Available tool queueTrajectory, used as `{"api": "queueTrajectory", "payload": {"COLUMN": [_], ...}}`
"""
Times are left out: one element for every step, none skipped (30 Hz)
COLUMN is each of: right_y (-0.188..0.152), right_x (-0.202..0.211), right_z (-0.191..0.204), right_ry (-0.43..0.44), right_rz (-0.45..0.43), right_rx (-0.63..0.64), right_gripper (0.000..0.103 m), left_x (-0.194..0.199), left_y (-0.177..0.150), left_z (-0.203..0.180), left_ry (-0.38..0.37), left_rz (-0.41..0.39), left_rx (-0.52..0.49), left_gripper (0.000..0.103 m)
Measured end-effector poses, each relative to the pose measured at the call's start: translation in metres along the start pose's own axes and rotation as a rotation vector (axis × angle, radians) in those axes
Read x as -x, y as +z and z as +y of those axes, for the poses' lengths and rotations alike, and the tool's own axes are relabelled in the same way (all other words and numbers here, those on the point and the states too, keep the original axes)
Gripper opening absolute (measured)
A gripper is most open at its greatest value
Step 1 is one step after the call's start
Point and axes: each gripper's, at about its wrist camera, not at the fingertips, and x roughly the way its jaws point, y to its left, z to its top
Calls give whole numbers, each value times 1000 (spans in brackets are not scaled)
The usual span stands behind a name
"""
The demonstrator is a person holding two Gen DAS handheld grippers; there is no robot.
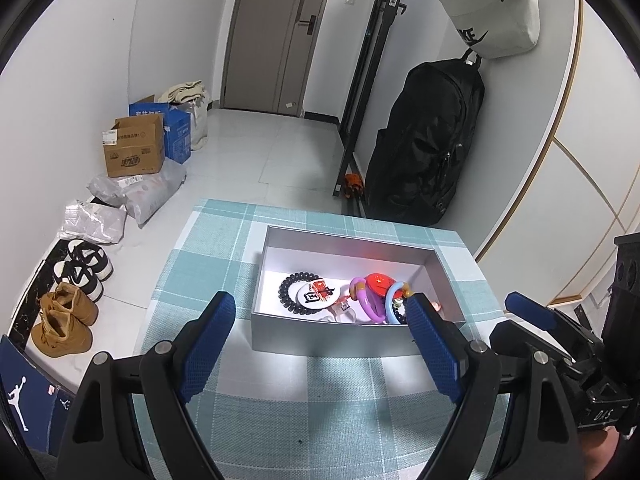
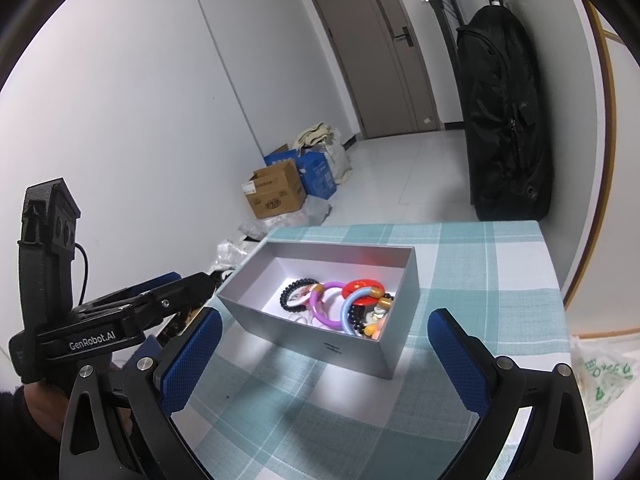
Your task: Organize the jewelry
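While both tilt down toward the grey box (image 1: 320, 340), the left gripper (image 1: 320, 332) and right gripper (image 2: 324, 348) gape empty; glossy bangles (image 2: 326, 306) and beads lie inside it.

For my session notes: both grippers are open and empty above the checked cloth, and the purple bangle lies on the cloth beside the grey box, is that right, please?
Not quite: the purple bangle lies inside the grey box, among the other jewelry, as the right wrist view shows. The left gripper and right gripper are indeed open and empty above the checked cloth.
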Motion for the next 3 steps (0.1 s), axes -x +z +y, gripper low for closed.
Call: {"api": "queueTrajectory", "payload": {"right_y": [0,0,-1], "right_x": [-2,-4,-6], "right_z": [-1,-1,-2], "right_ry": [-3,-3,-3], "right_rz": [8,14,25], "right_rx": [0,1,1], "right_gripper": [103,103,103], "left_x": [-1,-2,-4], "left_y": [0,0,1], "left_z": [0,0,0], "left_ry": [-1,-6,-4], "left_rz": [-1,-2,0], "left_rx": [-2,-6,-6], "left_gripper": [84,84,84]}}
